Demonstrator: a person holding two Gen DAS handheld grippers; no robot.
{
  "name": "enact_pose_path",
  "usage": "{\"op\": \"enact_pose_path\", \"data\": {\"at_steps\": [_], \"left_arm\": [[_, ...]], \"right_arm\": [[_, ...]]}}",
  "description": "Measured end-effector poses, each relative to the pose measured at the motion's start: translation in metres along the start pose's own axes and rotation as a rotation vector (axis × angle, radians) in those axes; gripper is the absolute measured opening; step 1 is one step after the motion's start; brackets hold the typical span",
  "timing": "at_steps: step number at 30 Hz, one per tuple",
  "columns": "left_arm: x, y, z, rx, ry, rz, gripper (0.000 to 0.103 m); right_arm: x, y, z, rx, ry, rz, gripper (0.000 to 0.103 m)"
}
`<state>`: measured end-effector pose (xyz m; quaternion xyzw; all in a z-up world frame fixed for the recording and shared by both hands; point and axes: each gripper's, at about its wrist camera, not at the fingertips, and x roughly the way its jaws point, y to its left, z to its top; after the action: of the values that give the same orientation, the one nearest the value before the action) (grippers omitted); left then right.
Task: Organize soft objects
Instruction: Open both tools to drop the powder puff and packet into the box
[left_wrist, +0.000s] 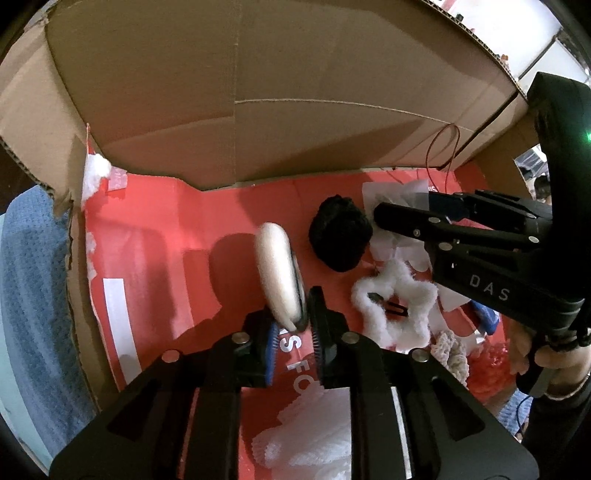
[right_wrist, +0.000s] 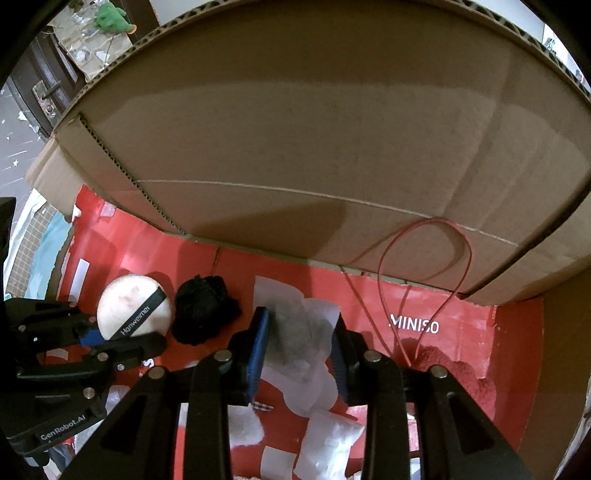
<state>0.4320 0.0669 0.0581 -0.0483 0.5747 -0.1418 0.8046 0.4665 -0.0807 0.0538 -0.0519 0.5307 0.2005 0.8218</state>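
- The left gripper (left_wrist: 301, 314) pinches the rim of the round powder puff (left_wrist: 279, 273) on edge, over the red liner (left_wrist: 155, 236) of the cardboard box (left_wrist: 166, 92).
- Lower the puff flat before releasing.
- The right gripper (right_wrist: 299, 345) stands open around white tissue paper (right_wrist: 295, 332); I can't tell whether the pads touch it.

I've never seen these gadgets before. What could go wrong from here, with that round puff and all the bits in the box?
1. The puff sits at the left hand-held gripper's tips by its rim only and looks blurred; it may tip or drop.
2. The red cord loops close by the right hand-held gripper and could snag it.
3. Its open jaws straddle thin paper, which may crumple if gripped.
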Motion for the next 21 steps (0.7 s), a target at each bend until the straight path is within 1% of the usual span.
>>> {"op": "enact_pose_path", "data": {"at_steps": [2,3,4,5,6,8,9,10,15,18,21], "left_arm": [[-0.001,-0.001,0.0,-0.002,-0.004,-0.003,0.027],[-0.001,-0.001,0.0,-0.002,-0.006,-0.002,0.03],[-0.001,-0.002,0.0,0.002,-0.008,-0.002,0.038],[-0.002,-0.004,0.0,0.008,-0.013,-0.006,0.051],[-0.002,-0.006,-0.001,0.012,-0.017,-0.011,0.054],[-0.004,-0.009,-0.002,0.022,-0.029,0.013,0.055],[-0.004,-0.01,-0.002,0.026,-0.032,0.022,0.056],[-0.005,-0.01,-0.002,0.026,-0.033,0.02,0.057],[-0.011,-0.01,-0.003,0.024,-0.042,0.012,0.057],[-0.017,-0.013,-0.005,0.025,-0.053,0.011,0.061],[-0.022,-0.015,-0.007,0.029,-0.06,0.018,0.063]], "right_arm": [[0.0,0.001,-0.001,0.0,0.0,-0.002,0.039],[0.0,0.001,-0.001,-0.001,0.0,-0.003,0.041],[0.0,0.002,-0.001,-0.004,0.001,-0.007,0.041],[0.0,0.003,-0.001,-0.005,0.002,-0.008,0.041],[0.0,0.003,-0.001,-0.005,0.002,-0.008,0.041],[0.0,0.004,-0.001,-0.002,0.002,-0.005,0.042],[0.0,0.003,-0.002,-0.002,0.003,-0.007,0.044],[0.0,0.003,-0.002,-0.003,0.003,-0.009,0.047],[-0.005,0.004,-0.002,-0.008,-0.007,-0.016,0.054],[-0.012,0.006,-0.003,-0.009,-0.019,-0.023,0.056],[-0.021,0.007,-0.005,-0.008,-0.033,-0.028,0.065]]}}
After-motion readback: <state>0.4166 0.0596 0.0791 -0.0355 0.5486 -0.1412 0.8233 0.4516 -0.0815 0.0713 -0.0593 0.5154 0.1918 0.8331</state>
